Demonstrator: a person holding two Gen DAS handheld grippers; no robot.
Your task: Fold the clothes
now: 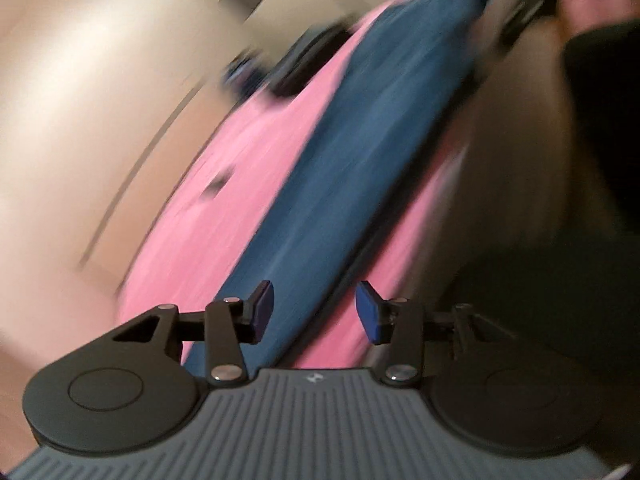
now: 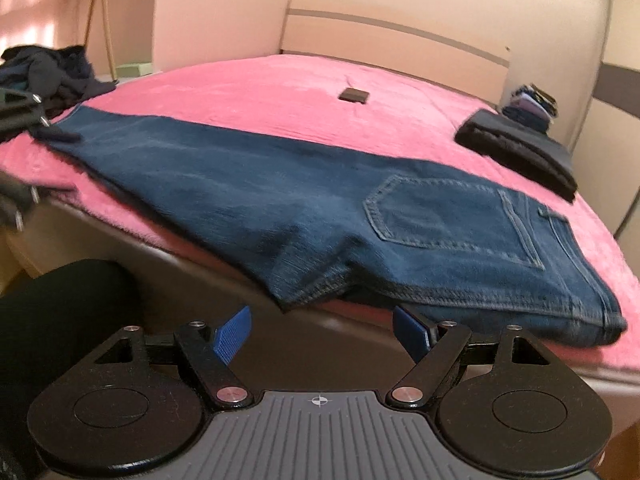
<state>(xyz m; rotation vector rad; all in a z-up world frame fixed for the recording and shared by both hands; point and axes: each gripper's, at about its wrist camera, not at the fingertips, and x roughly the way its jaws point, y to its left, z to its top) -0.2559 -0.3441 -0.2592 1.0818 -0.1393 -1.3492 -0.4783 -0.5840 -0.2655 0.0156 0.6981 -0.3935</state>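
My jeans [image 2: 304, 204] lie folded lengthwise on the pink bed [image 2: 256, 84], still needing cross folds. Both my left hand-held gripper [image 1: 315, 309] and right hand-held gripper [image 2: 322, 330] are spread, holding nothing. Two folded stacks [image 2: 520, 148] sit finished; a dark heap [image 2: 52, 72] waits.

left gripper [image 1: 315, 307] | right gripper [image 2: 322, 334] | black bodies | blue pads [image 2: 232, 336] | silver screws
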